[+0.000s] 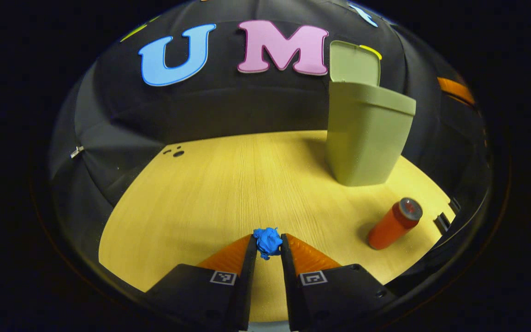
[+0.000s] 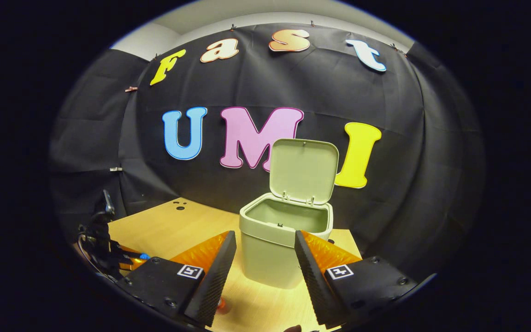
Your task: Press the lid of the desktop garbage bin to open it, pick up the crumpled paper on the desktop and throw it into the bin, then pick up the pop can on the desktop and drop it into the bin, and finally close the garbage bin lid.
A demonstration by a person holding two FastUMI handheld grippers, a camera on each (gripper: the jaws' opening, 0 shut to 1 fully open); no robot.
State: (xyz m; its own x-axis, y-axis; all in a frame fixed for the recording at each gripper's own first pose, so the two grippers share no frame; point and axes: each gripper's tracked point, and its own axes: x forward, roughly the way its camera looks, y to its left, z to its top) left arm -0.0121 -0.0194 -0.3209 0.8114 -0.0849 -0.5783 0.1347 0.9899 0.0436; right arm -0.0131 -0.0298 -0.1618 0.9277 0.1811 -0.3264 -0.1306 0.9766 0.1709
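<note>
Left claw [image 1: 268, 246] is narrowed around the crumpled paper [image 1: 268, 241], a small blue wad; both fingers look pressed vs. its sides right at the tips, w/ the wad low over the yellow wood-grain surface [image 1: 210, 193]; can't tell whether it touches the wood. In the left gripper view the garbage bin [image 1: 366, 133], pale green, stands upright toward the back right of the surface, its lid [image 1: 354, 63] swung up & open behind the rim. The pop can [image 1: 394, 223], orange-red w/ a grey top, is on the surface near the right edge, closer than the bin & apart from it; it leans in this view, can't tell if that's just lens bend. Small dark holes [image 1: 176, 152] sit at the far left part of the surface. Right claw [image 2: 265, 258] is spread wide w/ nothing between the fingers; it hangs above the surface [image 2: 191, 226], facing the bin [image 2: 274, 249], which shows in the gap between the two fingers & farther off. In the right gripper view the lid [image 2: 303, 170] stands upright on its rear hinge & the bin's inside is visible. At far left of that view the other claw [image 2: 127, 259] is low over the surface w/ a bit of blue [image 2: 144, 256] at its tip.
</note>
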